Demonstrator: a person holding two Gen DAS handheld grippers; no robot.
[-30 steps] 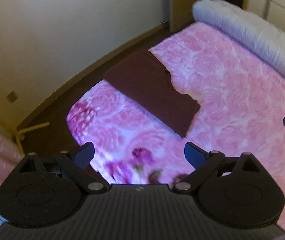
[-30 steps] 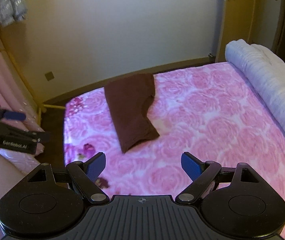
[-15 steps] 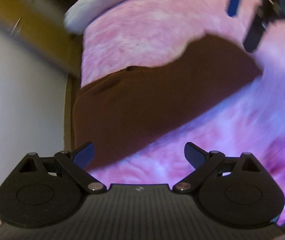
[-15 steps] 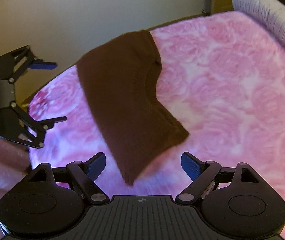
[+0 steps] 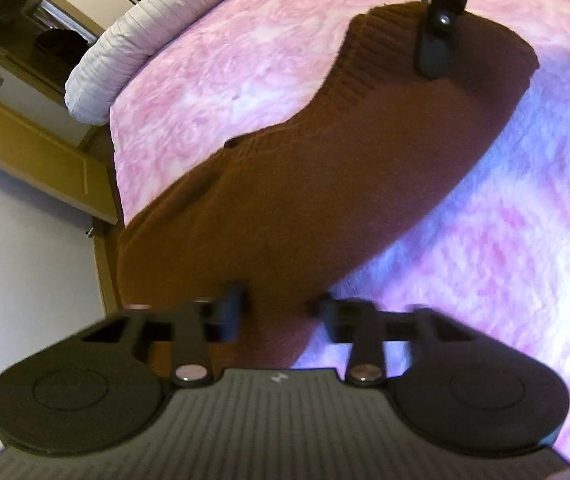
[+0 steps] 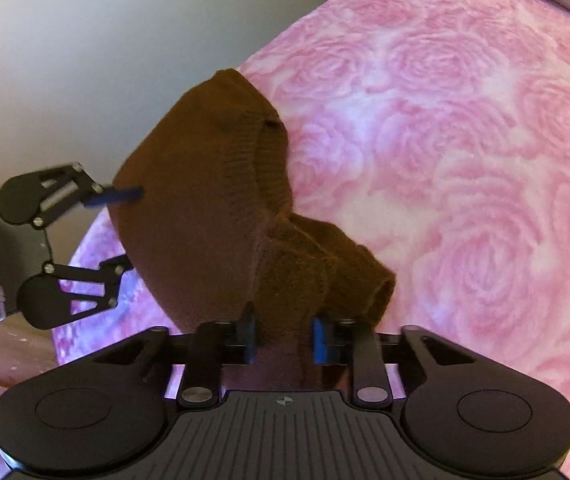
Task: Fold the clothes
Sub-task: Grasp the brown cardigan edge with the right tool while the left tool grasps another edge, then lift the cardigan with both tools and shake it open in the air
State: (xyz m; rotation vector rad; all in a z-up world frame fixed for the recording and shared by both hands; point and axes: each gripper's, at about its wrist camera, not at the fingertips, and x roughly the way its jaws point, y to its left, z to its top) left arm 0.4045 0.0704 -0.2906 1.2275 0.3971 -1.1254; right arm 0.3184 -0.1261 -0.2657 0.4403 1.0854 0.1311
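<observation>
A brown knit sweater (image 5: 305,200), folded lengthwise, lies on the pink rose blanket (image 5: 245,60) near the bed's edge. My left gripper (image 5: 283,308) is closing its jaws on one end of it, with brown fabric filling the gap between them. In the right wrist view the sweater (image 6: 205,208) shows its ribbed collar, and my right gripper (image 6: 283,336) is closing on the bunched fabric at the other end, blue pads against the knit. The left gripper (image 6: 129,230) shows there at the sweater's far edge. One of the right gripper's fingers (image 5: 435,48) rests on the sweater.
The rose blanket (image 6: 465,160) covers the whole bed. A rolled white duvet (image 5: 125,52) lies along the far side. The bed's edge runs right beside the sweater, with a pale wall (image 6: 85,40) and a wooden door (image 5: 37,152) beyond it.
Both grippers came down from above the bed onto the sweater's two ends, the left one rolling over. Their jaws went from wide open to closing on the fabric.
</observation>
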